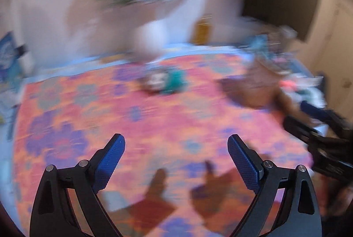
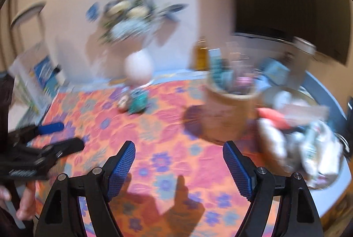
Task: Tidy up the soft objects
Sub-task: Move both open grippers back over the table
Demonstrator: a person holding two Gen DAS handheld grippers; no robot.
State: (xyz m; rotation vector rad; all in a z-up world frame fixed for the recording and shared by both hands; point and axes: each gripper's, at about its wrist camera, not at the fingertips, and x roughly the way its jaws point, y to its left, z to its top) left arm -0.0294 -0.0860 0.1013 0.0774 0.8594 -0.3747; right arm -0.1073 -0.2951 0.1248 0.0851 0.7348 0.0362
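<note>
teal soft toy (image 1: 164, 81) | far ahead of both grippers | left gripper (image 1: 176, 159), right gripper (image 2: 178, 164) jaws apart, empty

Floral tablecloth (image 2: 167, 126), teal toy (image 2: 138, 102), wooden pot (image 2: 229, 117), vase (image 2: 139, 69)

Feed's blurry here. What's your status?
Left gripper open, empty. Right gripper open, empty. Teal soft toy untouched on floral cloth. Path clear.
</note>
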